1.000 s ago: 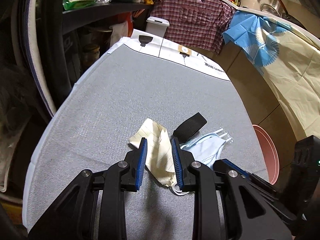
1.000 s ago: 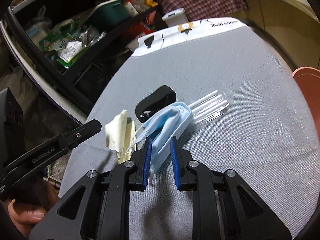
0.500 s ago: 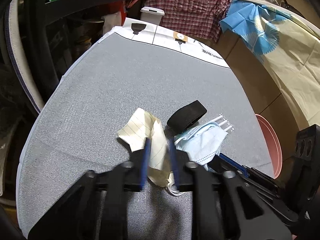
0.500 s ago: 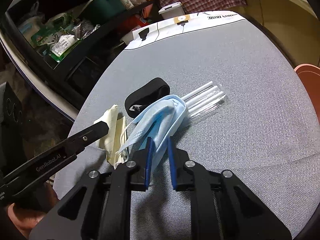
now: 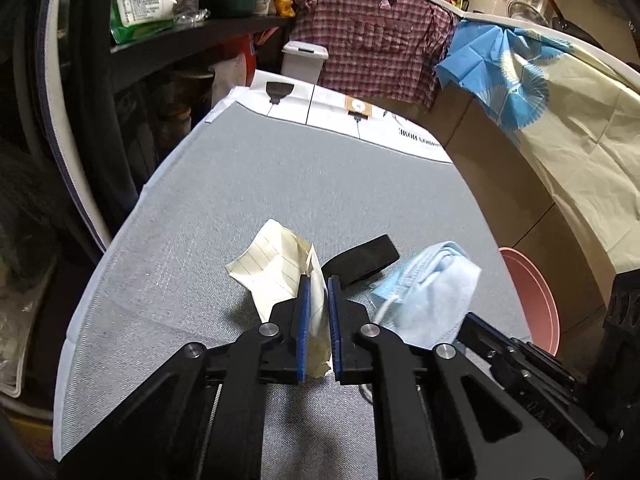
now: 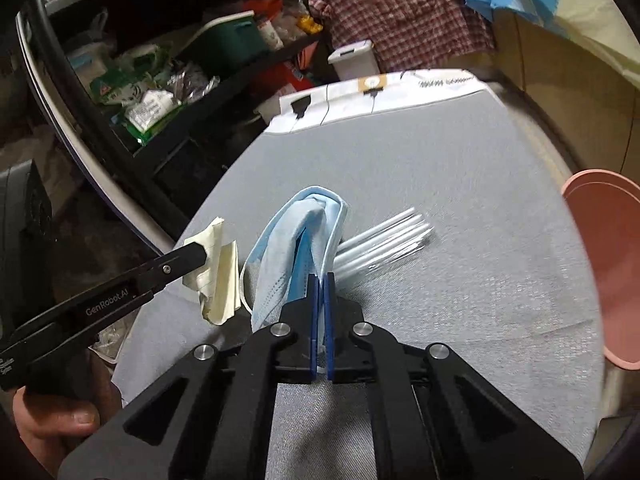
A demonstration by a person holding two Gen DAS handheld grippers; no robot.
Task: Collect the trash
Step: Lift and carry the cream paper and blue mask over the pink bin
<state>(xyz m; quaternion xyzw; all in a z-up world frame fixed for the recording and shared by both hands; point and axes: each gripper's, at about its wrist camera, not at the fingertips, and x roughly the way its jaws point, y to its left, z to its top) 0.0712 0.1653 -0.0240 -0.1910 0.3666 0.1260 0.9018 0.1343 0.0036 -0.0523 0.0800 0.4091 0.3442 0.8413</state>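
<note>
Left fingers (image 5: 318, 276) are pinching the paper (image 5: 272, 264), right fingers (image 6: 320, 276) the mask (image 6: 296, 236), both having just closed, for carrying to the bin (image 6: 608, 264).

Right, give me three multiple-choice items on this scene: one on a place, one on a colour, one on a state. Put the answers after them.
1. Where is the pink basin?
A. on the shelf
B. past the right edge of the grey table
C. under the black band

2. What colour is the face mask?
A. light blue
B. green
C. red

3. What is the left gripper doing?
A. standing wide open over bare table
B. shut on the lined paper
C. shut on the clear tubes

Answers:
1 B, the basin's rim shows beyond the table's right edge in both views.
2 A, the mask in the right gripper is pale blue.
3 B, its blue pads press the cream lined paper from both sides.
</note>
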